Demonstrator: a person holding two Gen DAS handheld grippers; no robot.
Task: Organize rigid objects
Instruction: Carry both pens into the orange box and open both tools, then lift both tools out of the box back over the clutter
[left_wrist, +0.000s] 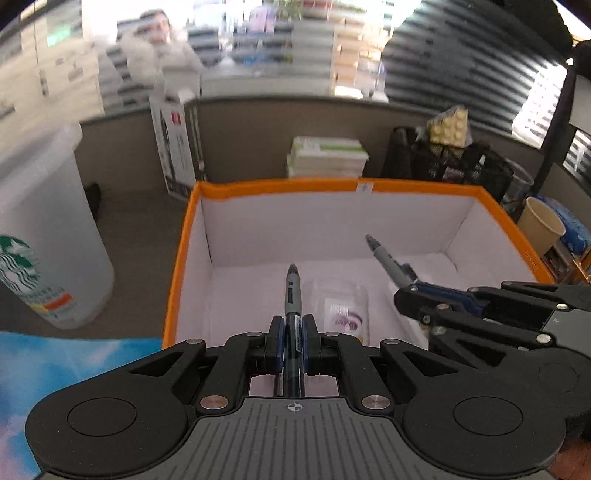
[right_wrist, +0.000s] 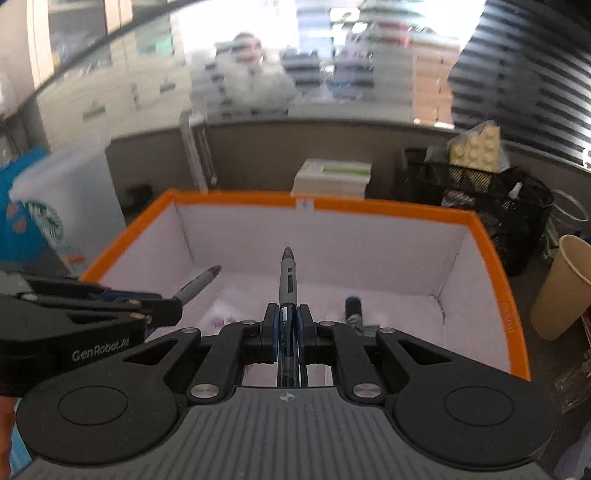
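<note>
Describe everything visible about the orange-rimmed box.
The orange-rimmed box is an open-topped rectangular carton, apparently cardboard, with orange outside and rim and plain white inner walls. It stands upright on a grey surface beside a white Starbucks cup. On its floor lie a clear packet and, in the right wrist view, a dark pen-like item. Two held pens point into it; whether they touch it is unclear.

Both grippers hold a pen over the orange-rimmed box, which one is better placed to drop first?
Probably the left gripper: its grey pen points at bare box floor, while the right gripper hangs near a dark marker already lying inside.
</note>
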